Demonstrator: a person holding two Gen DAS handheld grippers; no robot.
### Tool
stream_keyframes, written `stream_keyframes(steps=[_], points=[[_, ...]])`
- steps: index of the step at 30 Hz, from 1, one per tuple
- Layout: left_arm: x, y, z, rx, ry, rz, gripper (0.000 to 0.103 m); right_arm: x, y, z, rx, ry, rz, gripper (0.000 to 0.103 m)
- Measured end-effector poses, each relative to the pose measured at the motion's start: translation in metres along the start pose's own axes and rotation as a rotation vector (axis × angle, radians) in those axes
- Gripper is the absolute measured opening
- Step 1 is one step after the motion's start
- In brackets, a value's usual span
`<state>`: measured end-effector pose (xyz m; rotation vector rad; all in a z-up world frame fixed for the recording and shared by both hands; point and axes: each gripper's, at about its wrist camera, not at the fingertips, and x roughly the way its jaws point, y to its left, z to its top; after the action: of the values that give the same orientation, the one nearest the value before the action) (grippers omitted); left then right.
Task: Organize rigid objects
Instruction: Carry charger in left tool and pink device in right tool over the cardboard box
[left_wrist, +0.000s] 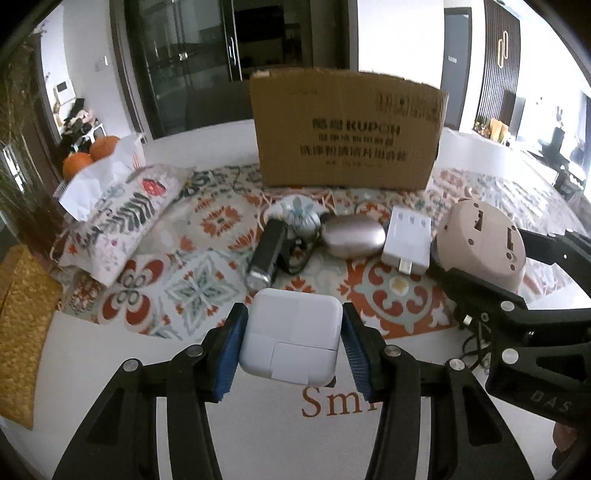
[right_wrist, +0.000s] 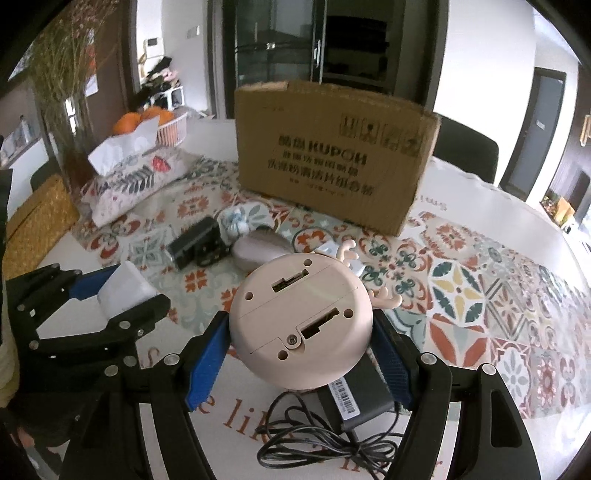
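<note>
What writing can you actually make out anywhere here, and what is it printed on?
"KUPOH": cardboard box, front face, large print.
Chinese lines below it and the handling symbols at the box's top right: too blurred to read.
"Sm", cut off: white tabletop, left wrist view.
"e li", partly hidden: the same tabletop, right wrist view.
"DAS": right gripper, on its body.
Barcode label on the black power adapter: too small.

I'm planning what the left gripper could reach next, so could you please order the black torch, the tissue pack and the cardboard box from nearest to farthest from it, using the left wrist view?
From the left gripper:
1. Black torch, just ahead, slightly left.
2. Tissue pack, far left on the patterned cloth.
3. Cardboard box, at the back, upright.
</note>
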<state>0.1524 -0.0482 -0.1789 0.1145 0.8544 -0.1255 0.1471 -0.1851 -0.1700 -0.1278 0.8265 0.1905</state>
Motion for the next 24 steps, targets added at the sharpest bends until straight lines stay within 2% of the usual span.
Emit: stream_keyframes(steps=[17, 24], points=[[-0.076, 0.017, 0.064, -0.01, -0.171, -0.001, 0.05, -0.068, -0.01, 0.047, 0.149, -0.148, -0.097, 0.075], [-0.095, 0.023, 0.087, -0.009, -0.226, -0.013, 0.051, -0.09, -0.012, 0.069, 0.184, -0.204, -0.129, 0.075]])
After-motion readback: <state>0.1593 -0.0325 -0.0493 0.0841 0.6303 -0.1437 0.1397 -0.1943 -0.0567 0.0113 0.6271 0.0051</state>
